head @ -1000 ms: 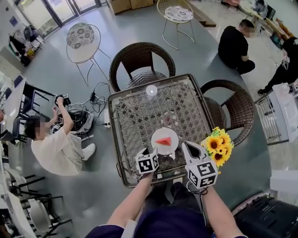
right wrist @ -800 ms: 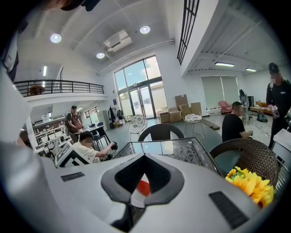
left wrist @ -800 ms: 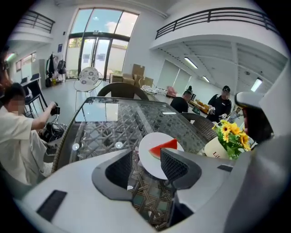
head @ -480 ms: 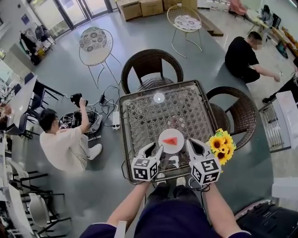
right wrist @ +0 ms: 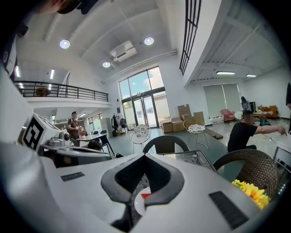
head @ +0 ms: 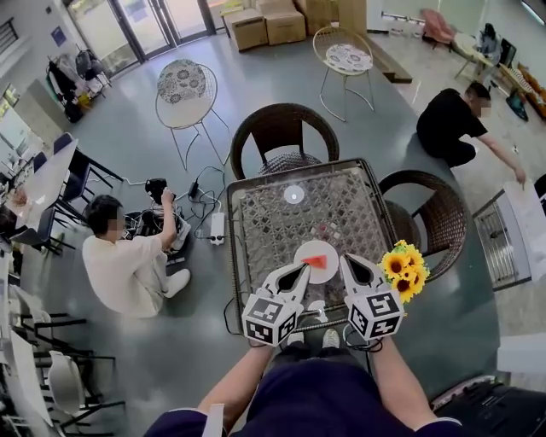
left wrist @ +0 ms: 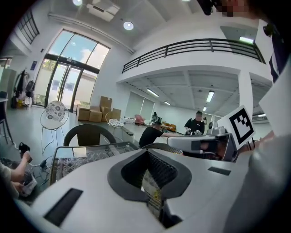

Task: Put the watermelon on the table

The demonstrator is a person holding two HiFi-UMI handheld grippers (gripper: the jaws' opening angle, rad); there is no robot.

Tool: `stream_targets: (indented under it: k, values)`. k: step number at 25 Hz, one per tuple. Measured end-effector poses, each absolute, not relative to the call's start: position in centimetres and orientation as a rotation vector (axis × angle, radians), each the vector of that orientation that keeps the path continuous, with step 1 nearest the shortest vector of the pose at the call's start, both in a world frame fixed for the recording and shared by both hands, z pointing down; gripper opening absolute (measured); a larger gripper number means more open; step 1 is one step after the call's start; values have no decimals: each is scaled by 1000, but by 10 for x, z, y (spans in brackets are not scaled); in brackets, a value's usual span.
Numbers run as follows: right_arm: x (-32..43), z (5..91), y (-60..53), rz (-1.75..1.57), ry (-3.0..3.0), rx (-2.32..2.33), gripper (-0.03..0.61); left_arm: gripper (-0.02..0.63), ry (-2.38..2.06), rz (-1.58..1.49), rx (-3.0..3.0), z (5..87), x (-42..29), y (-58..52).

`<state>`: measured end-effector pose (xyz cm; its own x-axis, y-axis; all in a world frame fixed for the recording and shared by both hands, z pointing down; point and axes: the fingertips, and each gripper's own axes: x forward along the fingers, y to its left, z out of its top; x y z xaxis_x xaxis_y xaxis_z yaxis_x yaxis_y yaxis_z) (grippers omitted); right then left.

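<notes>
We look down into a large hall with a grey floor, glass doors and cardboard boxes (head: 264, 21) at the far end. In the middle stands a square table (head: 237, 247) with a patterned top, and a wicker chair (head: 275, 128) at its far edge and another (head: 437, 213) at its right edge. A white plate (head: 304, 249) sits near the near edge of the table, a little right of the middle, and the red watermelon (head: 315, 261) slice lies on it. A small round clear thing (head: 293, 194) rests near the far edge. Sunflowers (head: 403, 266) show at the right edge, close to the near right corner.

We hold both grippers over the near edge of the table. The left gripper (head: 302, 270) points toward the plate's near left rim; its jaws have just closed, their tips meet, and nothing is between them. The right gripper (head: 348, 259) is just right of the plate, its jaws also together and empty. In the right gripper view we see the plate and the watermelon below its tips.

A person (head: 128, 265) sits on the floor left of the table, and another person in black (head: 452, 128) is crouched at the far right
</notes>
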<state>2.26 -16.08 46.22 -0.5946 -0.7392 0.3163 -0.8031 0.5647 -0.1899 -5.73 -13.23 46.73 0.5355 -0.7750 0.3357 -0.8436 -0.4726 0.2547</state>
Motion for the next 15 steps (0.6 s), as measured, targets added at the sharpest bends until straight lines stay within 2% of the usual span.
stream_targets:
  k: [15]
  values:
    - [4,412,-150,350,-2720,1280,3,6,-1295,135,2509,415,-44,-123]
